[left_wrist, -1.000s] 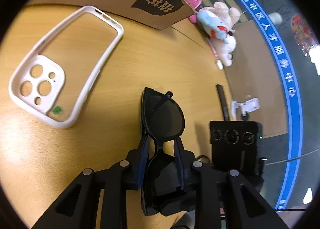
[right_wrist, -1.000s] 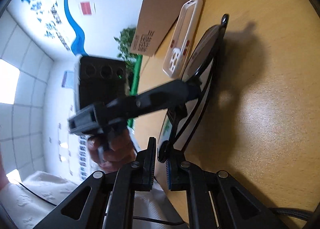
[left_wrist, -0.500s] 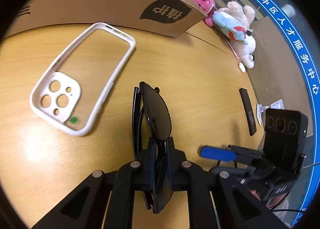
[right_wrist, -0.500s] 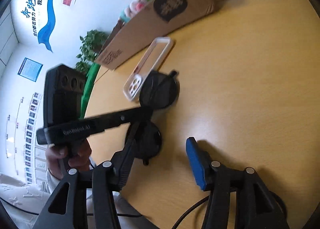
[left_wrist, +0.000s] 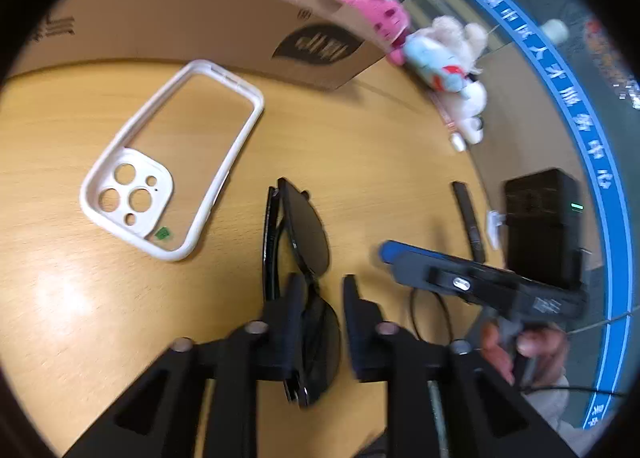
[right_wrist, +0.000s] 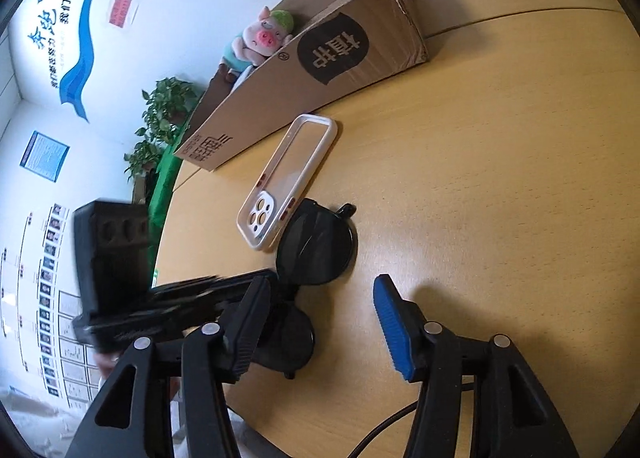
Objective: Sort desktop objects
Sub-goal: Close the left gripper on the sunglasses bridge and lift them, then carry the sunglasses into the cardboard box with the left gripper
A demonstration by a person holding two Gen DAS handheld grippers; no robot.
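Note:
Black folded sunglasses (left_wrist: 304, 242) lie on the wooden table (left_wrist: 360, 146), also in the right wrist view (right_wrist: 320, 250). My left gripper (left_wrist: 320, 290) is open, its fingers a little apart on either side of the glasses' bridge, not pinching. My right gripper (right_wrist: 320, 298) is wide open to the right of the glasses, empty; it also shows in the left wrist view (left_wrist: 440, 270). A white phone case (left_wrist: 172, 162) lies flat to the left of the glasses, also in the right wrist view (right_wrist: 288, 178).
A long cardboard box (left_wrist: 192, 22) stands along the far side behind the case. Plush toys (left_wrist: 444, 54) lie at the far right by the table edge. A thin black bar (left_wrist: 468, 218) lies to the right. A cable (right_wrist: 384, 426) trails near the front edge.
My left gripper, shut on the sunglasses half a second ago, has opened. My right gripper let go earlier and has drawn back to the right, wide open.

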